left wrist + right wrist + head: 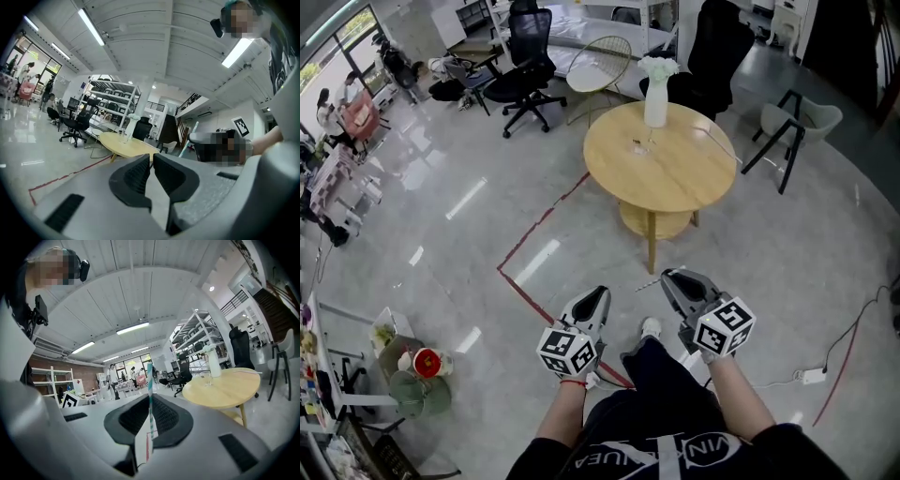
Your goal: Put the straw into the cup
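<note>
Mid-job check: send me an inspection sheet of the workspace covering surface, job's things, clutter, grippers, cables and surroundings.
Surface: round wooden table ahead of the person; neither gripper is over it.
Job's things: straw stands upright between the right gripper's jaws; clear cup stands on the table.
Clutter: white vase with flowers on the table, close behind the cup.
Grippers: left gripper shut, nothing in it; right gripper shut on the straw.
Cables: white cable with plug block on the floor to the person's right, with a thin red cable beside it.
Surroundings: black office chair, grey chair, red tape line on the floor.
</note>
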A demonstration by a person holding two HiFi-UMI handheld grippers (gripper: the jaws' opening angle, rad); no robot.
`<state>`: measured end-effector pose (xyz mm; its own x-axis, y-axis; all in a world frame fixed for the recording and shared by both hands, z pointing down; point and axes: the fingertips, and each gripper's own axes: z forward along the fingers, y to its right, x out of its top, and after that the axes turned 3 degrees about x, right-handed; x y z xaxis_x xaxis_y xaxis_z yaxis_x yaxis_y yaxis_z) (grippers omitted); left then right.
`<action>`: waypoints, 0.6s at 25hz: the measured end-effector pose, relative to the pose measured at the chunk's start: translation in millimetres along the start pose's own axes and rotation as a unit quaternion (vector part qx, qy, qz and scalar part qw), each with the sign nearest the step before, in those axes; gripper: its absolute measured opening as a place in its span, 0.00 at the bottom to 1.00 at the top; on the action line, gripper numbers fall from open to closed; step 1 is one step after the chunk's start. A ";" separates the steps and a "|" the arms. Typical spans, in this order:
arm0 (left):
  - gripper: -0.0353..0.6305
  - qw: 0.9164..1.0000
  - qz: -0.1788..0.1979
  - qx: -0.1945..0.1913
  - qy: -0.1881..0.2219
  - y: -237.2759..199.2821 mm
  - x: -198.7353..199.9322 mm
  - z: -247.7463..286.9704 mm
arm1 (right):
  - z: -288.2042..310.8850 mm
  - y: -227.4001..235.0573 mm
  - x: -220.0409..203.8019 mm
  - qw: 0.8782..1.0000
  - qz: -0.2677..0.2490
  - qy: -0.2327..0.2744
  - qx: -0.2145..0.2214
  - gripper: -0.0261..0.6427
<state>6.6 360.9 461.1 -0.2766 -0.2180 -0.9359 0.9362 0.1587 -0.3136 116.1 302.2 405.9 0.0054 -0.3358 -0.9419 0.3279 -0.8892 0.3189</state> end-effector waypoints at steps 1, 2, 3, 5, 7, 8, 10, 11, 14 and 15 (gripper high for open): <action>0.11 1.000 0.001 0.001 -0.001 -6.6 5.0 13.3 | 9.8 11.3 4.4 1.000 0.001 0.000 0.002 0.07; 0.11 1.000 0.003 0.001 -0.001 -12.7 11.2 27.1 | 19.6 22.7 10.3 1.000 0.002 0.000 0.004 0.07; 0.11 1.000 0.004 0.000 -0.002 -18.4 18.2 41.0 | 29.3 33.9 17.2 1.000 0.002 0.000 0.005 0.07; 0.11 1.000 0.006 0.000 -0.001 -28.6 32.6 67.5 | 47.8 55.2 30.7 1.000 0.003 -0.001 0.010 0.07; 0.11 1.000 0.007 -0.001 -0.001 -36.3 43.9 92.3 | 63.2 76.0 41.5 1.000 0.004 -0.002 0.015 0.07; 0.11 1.000 0.007 -0.001 -0.002 -39.6 48.1 104.6 | 69.8 86.8 46.3 1.000 0.006 -0.002 0.016 0.07; 0.11 1.000 0.007 -0.001 -0.005 -47.3 54.5 129.1 | 83.1 108.3 55.6 1.000 0.009 -0.001 0.019 0.07; 0.11 1.000 0.006 0.000 -0.006 -51.9 57.0 140.6 | 89.9 118.2 59.1 1.000 0.010 -0.002 0.021 0.07; 0.11 1.000 0.004 0.002 -0.007 -64.9 62.2 169.8 | 107.8 143.9 64.9 1.000 0.011 -0.008 0.024 0.07; 0.11 1.000 0.004 0.002 -0.007 -68.5 63.4 177.9 | 113.0 151.0 66.7 1.000 0.011 -0.009 0.026 0.07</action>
<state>-36.5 164.9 451.7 -0.2666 -0.2297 -0.9360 0.9393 0.1557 -0.3058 59.2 110.4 403.1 -0.0049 -0.3597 -0.9331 0.2790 -0.8965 0.3441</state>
